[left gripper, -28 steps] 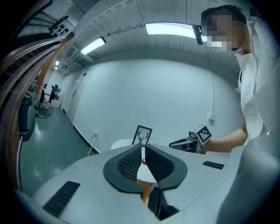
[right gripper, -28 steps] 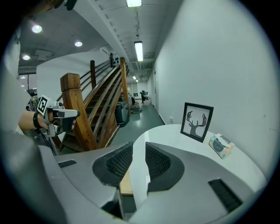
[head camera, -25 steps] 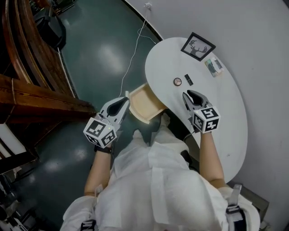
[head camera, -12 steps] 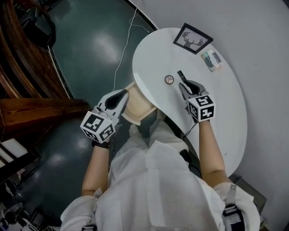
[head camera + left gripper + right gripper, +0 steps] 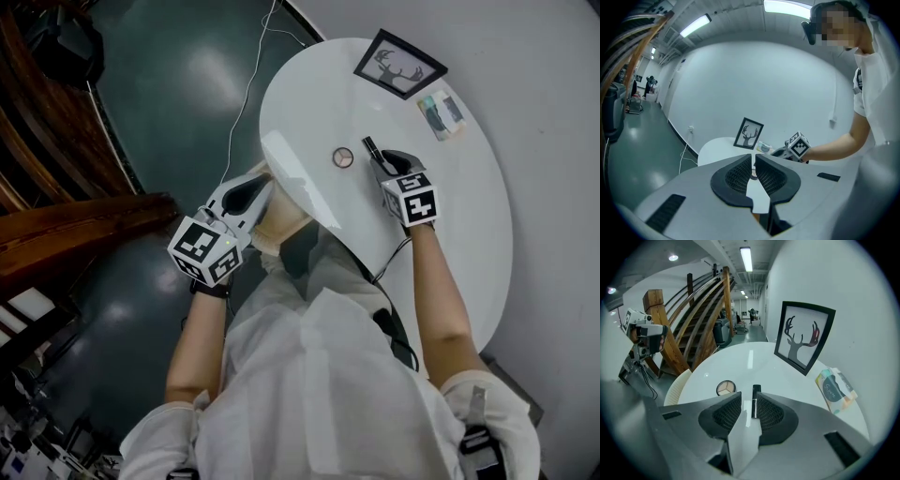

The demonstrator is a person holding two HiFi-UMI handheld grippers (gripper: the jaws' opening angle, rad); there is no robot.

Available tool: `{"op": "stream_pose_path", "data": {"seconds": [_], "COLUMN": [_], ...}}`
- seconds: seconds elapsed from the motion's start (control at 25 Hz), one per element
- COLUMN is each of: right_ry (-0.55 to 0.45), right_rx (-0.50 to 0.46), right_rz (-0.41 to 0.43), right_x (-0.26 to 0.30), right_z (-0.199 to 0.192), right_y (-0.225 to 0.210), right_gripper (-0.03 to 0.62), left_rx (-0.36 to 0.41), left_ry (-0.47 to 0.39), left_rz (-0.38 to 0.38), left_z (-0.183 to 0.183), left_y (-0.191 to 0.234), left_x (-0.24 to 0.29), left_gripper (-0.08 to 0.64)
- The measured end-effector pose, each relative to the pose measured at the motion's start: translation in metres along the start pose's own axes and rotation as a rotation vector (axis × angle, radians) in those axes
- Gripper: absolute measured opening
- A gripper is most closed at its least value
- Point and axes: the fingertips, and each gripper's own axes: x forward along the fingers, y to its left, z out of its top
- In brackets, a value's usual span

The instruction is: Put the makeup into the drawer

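Note:
On the white round table [image 5: 450, 244] lie a black makeup stick [image 5: 371, 149] and a round compact [image 5: 343, 157]. My right gripper [image 5: 382, 161] points steeply down at the stick's near end. In the right gripper view the stick [image 5: 755, 401] lies between the jaws of the right gripper [image 5: 749, 398], which stand a narrow gap apart and do not press it; the compact [image 5: 725, 387] lies to its left. The left gripper [image 5: 249, 195] hovers over the open cream drawer [image 5: 270, 225] at the table's left edge. The left gripper [image 5: 753, 159] has its jaws together on nothing.
A framed deer picture [image 5: 399, 64] and a small printed packet [image 5: 441, 114] stand at the table's far side by the white wall. A white cable [image 5: 246, 103] runs across the dark floor. Wooden stairs [image 5: 701, 319] rise at the left.
The right gripper has gone forward and down over the table until the black stick lies between its jaws. The left gripper has moved closer to the drawer at the table's edge.

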Motion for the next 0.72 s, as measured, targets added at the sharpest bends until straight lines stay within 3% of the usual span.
{"op": "stream_pose_path", "data": {"seconds": [0.72], "right_ry": [0.197], "right_rx": [-0.065], "right_rz": [0.023], "right_x": [0.051], "right_z": [-0.023], "right_y": [-0.015], "right_gripper": [0.101], "left_rx": [-0.059], "left_ry": [0.000], "left_rz": [0.028], "left_z": [-0.013], "left_y": [0.005], "left_x": [0.026], "left_gripper": [0.037]}}
